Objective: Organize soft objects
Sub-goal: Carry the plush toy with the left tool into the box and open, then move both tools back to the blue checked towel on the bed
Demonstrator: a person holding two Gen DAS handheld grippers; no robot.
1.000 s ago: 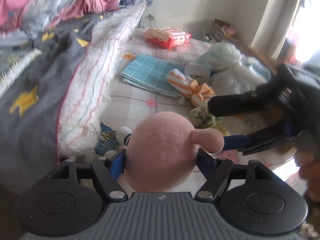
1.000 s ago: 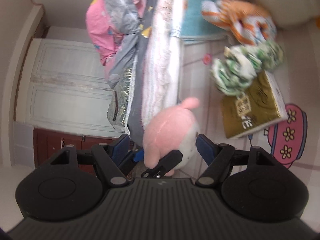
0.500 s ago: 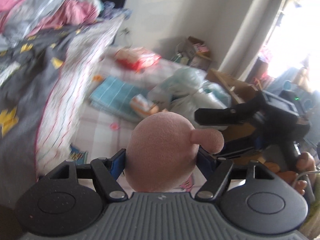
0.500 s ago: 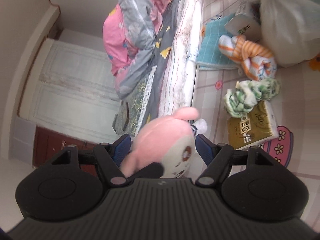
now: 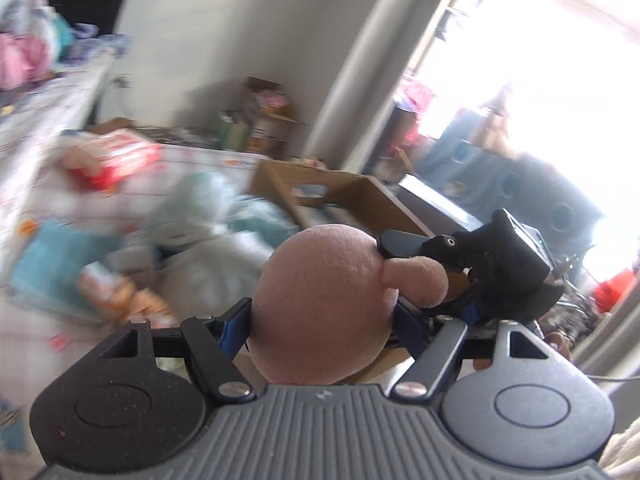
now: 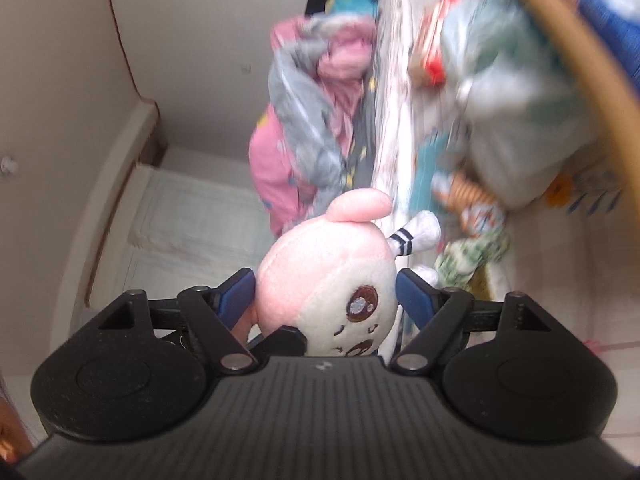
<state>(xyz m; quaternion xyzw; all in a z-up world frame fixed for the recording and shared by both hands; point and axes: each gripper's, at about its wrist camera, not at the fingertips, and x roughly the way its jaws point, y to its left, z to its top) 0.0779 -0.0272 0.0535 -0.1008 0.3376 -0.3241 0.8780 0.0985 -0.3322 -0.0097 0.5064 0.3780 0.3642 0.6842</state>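
Left hand-held gripper [image 5: 323,312] clamped on pink plush toy [image 5: 324,304], held in air over the bed [image 5: 224,160]. Right hand-held gripper [image 6: 326,294]: jaws opening, toy's head between them. Toy: round pink back, cream face, brown eye, stubby ear. Face toward right camera. Long axis hidden.

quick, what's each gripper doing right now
left gripper: closed on the pink plush toy.
right gripper: jaws opening around the same toy; the near pad stands clear of it.
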